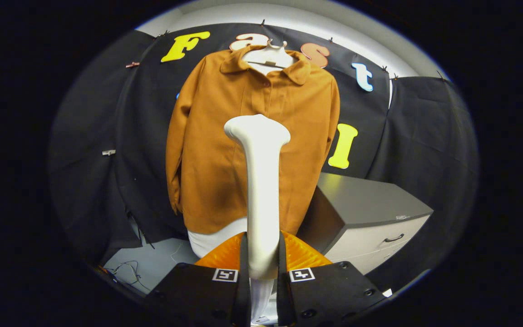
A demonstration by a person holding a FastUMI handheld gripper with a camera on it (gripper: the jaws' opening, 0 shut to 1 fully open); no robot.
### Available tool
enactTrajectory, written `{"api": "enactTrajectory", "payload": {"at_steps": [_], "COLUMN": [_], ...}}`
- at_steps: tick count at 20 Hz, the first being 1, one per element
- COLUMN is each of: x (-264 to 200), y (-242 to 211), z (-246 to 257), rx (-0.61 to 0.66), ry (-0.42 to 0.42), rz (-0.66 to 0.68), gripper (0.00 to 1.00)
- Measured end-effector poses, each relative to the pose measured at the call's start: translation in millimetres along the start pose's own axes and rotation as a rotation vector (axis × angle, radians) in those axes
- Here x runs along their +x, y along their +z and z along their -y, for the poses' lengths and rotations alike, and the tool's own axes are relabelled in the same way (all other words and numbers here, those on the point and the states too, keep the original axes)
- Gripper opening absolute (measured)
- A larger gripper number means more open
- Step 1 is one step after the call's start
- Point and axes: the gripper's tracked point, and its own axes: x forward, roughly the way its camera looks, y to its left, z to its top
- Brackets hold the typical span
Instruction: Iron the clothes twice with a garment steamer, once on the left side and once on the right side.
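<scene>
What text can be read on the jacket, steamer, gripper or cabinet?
Jacket: no text.
Steamer: no text.
Gripper, its fingers pressed on the steamer's handle from both sides: a square coded marker on each, no letters or digits.
Cabinet: small tag at the top's front edge, too small to read.

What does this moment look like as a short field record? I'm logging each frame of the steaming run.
tool: white garment steamer, upright, head at top
gripper: gripper, both fingers pressing the steamer's handle
garment: brown jacket on a white hanger, against the booth wall
steamer vs jacket: head in front of the jacket's middle; contact cannot be told
nearby: grey drawer cabinet beside the jacket
</scene>
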Motion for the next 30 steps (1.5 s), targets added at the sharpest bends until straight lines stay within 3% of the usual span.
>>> {"api": "enactTrajectory", "payload": {"at_steps": [10,22,30], "x": [-47.2,-68.1,-65.3], "y": [107.8,152.5,156.3], "z": [74.8,159.6,197.2], "rx": [0.075,0.139,0.162], "ry": [-0.036,-0.091,-0.144], "rz": [0.191,0.268,0.273], "gripper": [0.26,0.26,0.26]}}
